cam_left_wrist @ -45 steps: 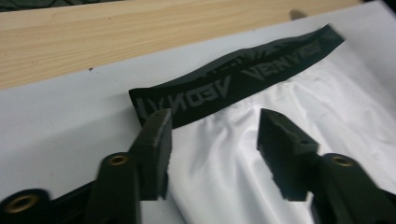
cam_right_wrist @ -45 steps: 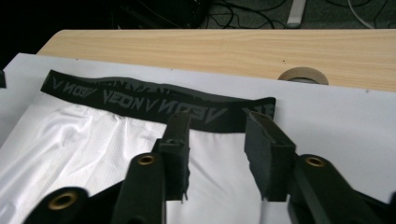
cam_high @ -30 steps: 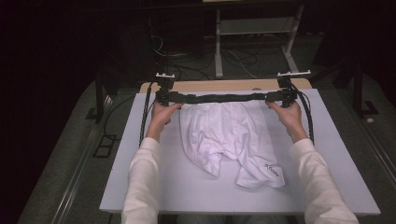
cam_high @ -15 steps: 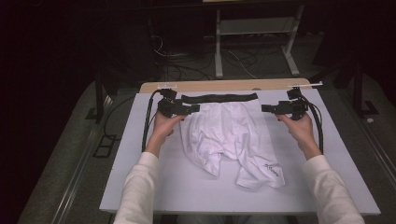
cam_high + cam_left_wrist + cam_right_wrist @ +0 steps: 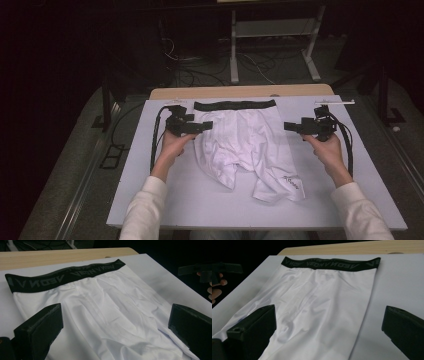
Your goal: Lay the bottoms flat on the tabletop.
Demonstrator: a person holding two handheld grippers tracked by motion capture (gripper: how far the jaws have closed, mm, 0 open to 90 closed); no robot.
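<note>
- Nearest the near edge of the white table (image 5: 150,200), the two leg ends of the white boxer briefs (image 5: 245,145) lie rumpled; the right one carries a small dark print that I can't read from the high view.
- The garment sits in the middle of the table, legs toward me and waist toward the far edge. The upper body of it lies fairly flat, but the crotch and legs are bunched and creased, so I judge the spreading only part done: the waist is laid out, and the legs are left to pull straight before any fold.
- My left gripper (image 5: 202,125) hovers at the left side edge of the briefs, its jaws wide apart and holding nothing; in the left gripper view the white cloth lies between and below them, untouched as far as I can tell.
- My right gripper (image 5: 290,126) hangs just off the right side edge of the briefs, over bare table, jaws likewise spread and empty. In the right gripper view the cloth lies under the left jaw and plain table under the right.
- Farthest off, the black waistband (image 5: 235,105) runs straight along the far edge of the white table. It bears repeated grey lettering, seen upside down from my side; it looks like "VEDN" or "VEON", and I can't settle which.
- Beyond it a strip of wooden tabletop (image 5: 240,91) shows.
</note>
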